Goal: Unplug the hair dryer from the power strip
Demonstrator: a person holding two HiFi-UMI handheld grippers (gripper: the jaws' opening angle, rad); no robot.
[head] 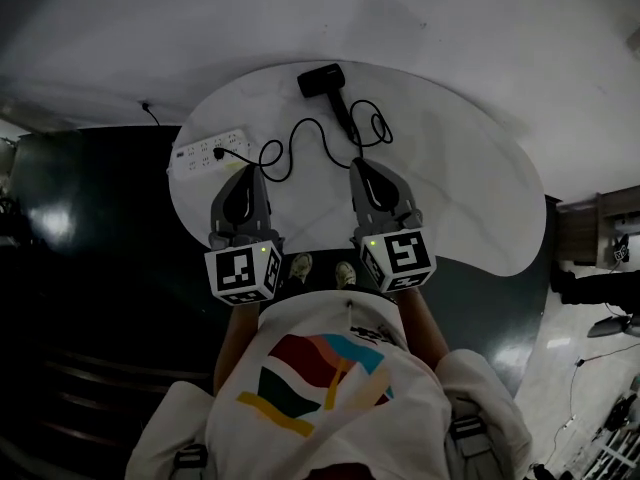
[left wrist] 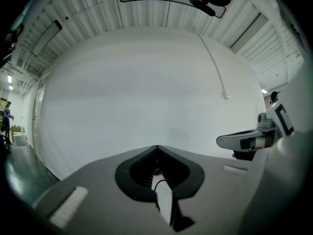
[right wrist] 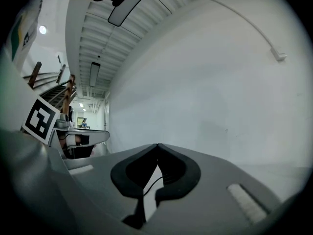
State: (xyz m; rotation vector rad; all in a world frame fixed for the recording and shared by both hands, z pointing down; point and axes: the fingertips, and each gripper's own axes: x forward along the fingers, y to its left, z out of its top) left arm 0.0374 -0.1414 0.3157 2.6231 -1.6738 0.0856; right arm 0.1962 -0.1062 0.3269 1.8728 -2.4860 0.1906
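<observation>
A black hair dryer [head: 322, 80] lies at the far side of the round white table [head: 470, 178]. Its black cord [head: 300, 138] loops across the tabletop to a plug [head: 222, 153] seated in the white power strip [head: 205, 155] at the table's left edge. My left gripper [head: 245, 172] is shut and empty, its tip just right of the strip. My right gripper [head: 358, 164] is also shut and empty, close to the cord loops below the dryer's handle. In the left gripper view the shut left gripper [left wrist: 156, 148] points level at a white wall, as does the right gripper [right wrist: 157, 146] in its own view.
The strip's own lead [head: 150, 113] runs off the table's far left toward the wall. Dark glossy floor [head: 90, 268] surrounds the table. My shoes [head: 300, 266] stand at its near edge. A wooden stool [head: 590, 228] and cables lie at the right.
</observation>
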